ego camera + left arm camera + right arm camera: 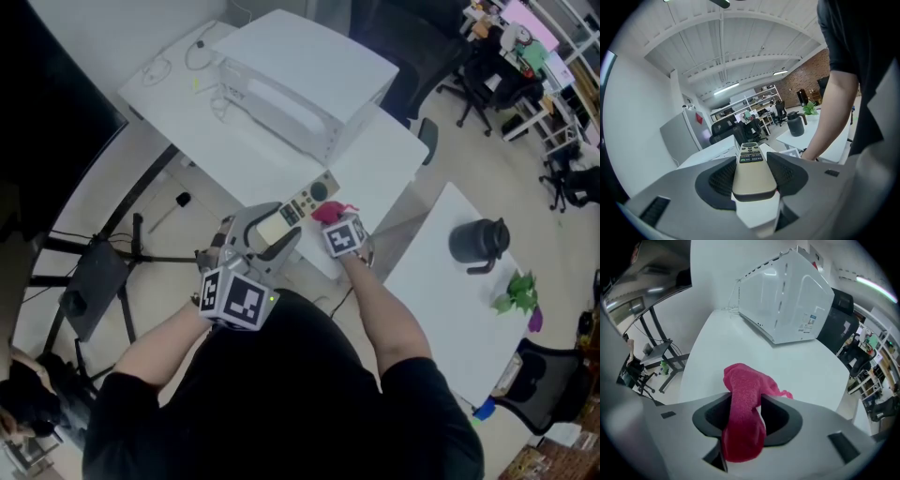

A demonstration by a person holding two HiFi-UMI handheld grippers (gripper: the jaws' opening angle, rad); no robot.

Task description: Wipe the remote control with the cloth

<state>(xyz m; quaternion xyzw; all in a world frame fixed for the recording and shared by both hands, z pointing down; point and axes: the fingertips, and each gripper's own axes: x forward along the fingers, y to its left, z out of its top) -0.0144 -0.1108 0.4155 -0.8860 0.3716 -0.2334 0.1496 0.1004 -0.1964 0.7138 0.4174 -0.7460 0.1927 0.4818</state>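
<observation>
A beige remote control (300, 203) with dark buttons at its far end juts out over the front edge of the white table (394, 159). My left gripper (274, 237) is shut on its near end; in the left gripper view the remote control (751, 168) sits squeezed between both pads. A crimson cloth (330, 212) lies bunched just right of the remote. My right gripper (334, 223) is over it. In the right gripper view the cloth (744, 423) lies loosely draped between the spread jaws, its front spilling onto the table (740, 343).
A big white box-shaped appliance (300, 80) fills the table's far half, with cables beside it. To the right, a second white table (441, 281) carries a black jug (478, 242) and a green plant (517, 292). Office chairs stand beyond.
</observation>
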